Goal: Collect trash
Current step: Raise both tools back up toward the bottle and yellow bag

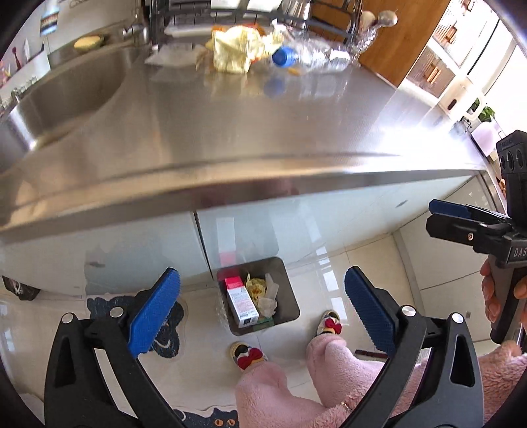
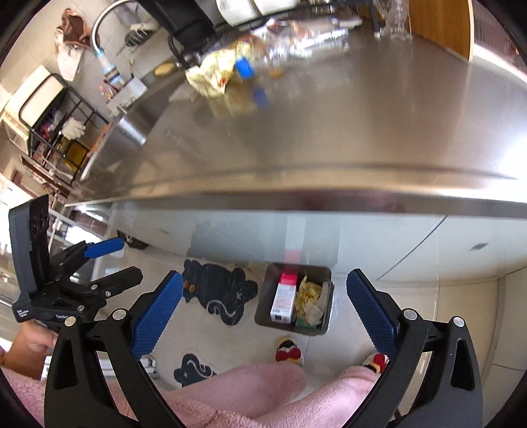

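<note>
A metal trash bin [image 1: 290,296] [image 2: 326,273] stands on the floor under the counter edge. It holds a pink-and-white carton [image 1: 240,303] [image 2: 285,298] and crumpled wrappers. On the steel counter [image 1: 263,125] [image 2: 329,131], at the back, lie a crumpled yellow wrapper [image 1: 235,49] [image 2: 210,70] and a clear plastic bottle with a blue cap [image 1: 285,56] [image 2: 245,67]. My left gripper [image 1: 262,304] [image 2: 115,260] is open and empty above the bin. My right gripper [image 2: 263,307] [image 1: 438,215] is open and empty, in front of the counter edge.
A sink [image 1: 66,95] is set in the counter's left part, with a faucet [image 2: 98,36] and a dish rack [image 1: 250,16] behind. Cat-shaped mats [image 2: 219,289] lie on the tiled floor. The person's pink-clad legs and slippers [image 1: 248,354] stand beside the bin.
</note>
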`<state>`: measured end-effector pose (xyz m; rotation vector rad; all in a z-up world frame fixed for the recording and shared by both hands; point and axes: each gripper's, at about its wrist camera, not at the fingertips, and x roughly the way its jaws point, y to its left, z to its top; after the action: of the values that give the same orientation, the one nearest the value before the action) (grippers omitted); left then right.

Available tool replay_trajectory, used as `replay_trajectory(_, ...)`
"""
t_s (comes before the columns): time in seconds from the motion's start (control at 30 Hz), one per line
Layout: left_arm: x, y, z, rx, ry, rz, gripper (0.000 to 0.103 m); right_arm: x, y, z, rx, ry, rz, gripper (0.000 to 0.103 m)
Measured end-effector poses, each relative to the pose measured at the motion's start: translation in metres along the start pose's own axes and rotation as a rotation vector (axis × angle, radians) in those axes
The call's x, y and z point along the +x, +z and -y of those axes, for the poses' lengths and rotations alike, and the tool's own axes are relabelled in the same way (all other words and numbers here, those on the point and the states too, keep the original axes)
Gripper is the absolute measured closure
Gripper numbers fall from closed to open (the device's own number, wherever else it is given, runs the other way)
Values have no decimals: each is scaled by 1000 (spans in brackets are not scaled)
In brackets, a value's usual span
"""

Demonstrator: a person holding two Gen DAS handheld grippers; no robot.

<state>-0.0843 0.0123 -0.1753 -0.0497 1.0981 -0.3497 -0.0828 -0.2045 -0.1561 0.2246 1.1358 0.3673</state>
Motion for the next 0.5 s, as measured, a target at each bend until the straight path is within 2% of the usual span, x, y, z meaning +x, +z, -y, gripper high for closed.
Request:
replay_trajectory(0.2, -27, 57, -1, 66, 9, 108, 8, -30, 60, 9, 43, -39, 109, 3)
replay_trajectory(0.27, -27, 76, -3, 72, 11, 108, 8, -24, 79, 11, 50, -85, 103, 3)
replay_trajectory(0.5, -21, 142, -11, 148, 22, 148, 8, -4, 151, 24, 73, -153, 97, 3)
